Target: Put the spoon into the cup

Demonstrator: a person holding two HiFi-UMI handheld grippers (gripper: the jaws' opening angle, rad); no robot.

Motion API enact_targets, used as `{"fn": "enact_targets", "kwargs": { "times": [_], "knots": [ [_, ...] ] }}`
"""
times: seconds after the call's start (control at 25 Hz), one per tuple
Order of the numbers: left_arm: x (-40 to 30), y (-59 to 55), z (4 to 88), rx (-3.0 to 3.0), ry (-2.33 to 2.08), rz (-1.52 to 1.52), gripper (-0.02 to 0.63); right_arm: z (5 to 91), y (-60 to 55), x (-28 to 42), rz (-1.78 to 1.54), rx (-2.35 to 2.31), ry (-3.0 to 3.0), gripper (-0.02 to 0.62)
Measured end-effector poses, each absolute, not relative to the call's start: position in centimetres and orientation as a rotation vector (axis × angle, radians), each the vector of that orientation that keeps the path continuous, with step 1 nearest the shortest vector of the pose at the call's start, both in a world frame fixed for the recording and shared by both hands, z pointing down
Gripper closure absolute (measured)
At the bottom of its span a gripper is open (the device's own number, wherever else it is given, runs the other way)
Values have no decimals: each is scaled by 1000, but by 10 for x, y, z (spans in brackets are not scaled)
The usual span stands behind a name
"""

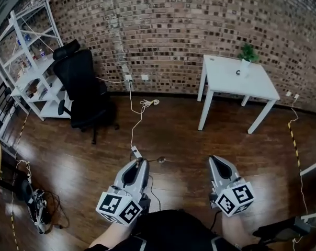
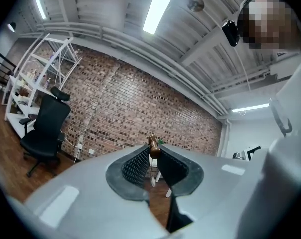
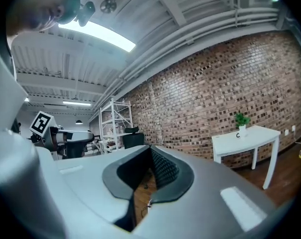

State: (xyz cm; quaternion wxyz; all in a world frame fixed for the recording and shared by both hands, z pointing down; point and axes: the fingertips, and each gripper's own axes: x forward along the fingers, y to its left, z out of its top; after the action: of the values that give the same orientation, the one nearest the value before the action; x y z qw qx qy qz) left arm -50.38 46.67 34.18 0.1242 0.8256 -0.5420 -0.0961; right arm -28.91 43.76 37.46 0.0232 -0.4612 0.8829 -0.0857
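**Grey Shells, Black Pads, Marker Cubes**

The left gripper (image 1: 139,161) and right gripper (image 1: 216,159) are cased in smooth light-grey shells tapered to a point. Black ribbed pads (image 2: 134,166) line the jaws. A white cube (image 1: 120,207) with black square markers is carried on each. A dark garment (image 1: 168,230) is worn.

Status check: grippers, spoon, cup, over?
Left gripper shut on brown spoon; right gripper shut, empty. Cup on white table by potted plant, across the room. White cable on floor ahead.
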Motion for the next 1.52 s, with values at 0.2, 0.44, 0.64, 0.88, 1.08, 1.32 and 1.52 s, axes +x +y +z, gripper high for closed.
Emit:
{"fn": "enact_targets", "kwargs": {
  "times": [0.2,0.44,0.64,0.88,1.08,1.32,1.52],
  "knots": [
    [-463,442,335,2400,-1550,-258,561,364,418,-250,-240,-1427,2747,589],
    [-439,430,343,2410,-1481,-216,562,370,411,-232,-264,-1460,2716,589],
    [-423,408,357,2427,-1402,-185,561,385,397,-217,-304,-1533,2664,589],
    [-412,360,362,2461,-1324,-201,563,385,367,-210,-285,-1606,2634,589],
    [-409,316,367,2477,-1258,-213,563,385,332,-209,-263,-1683,2623,589],
    [-407,256,359,2506,-1173,-224,561,375,283,-214,-250,-1749,2602,589],
    [-402,212,359,2512,-1094,-238,562,373,246,-207,-272,-1847,2562,589]
  ]
}}
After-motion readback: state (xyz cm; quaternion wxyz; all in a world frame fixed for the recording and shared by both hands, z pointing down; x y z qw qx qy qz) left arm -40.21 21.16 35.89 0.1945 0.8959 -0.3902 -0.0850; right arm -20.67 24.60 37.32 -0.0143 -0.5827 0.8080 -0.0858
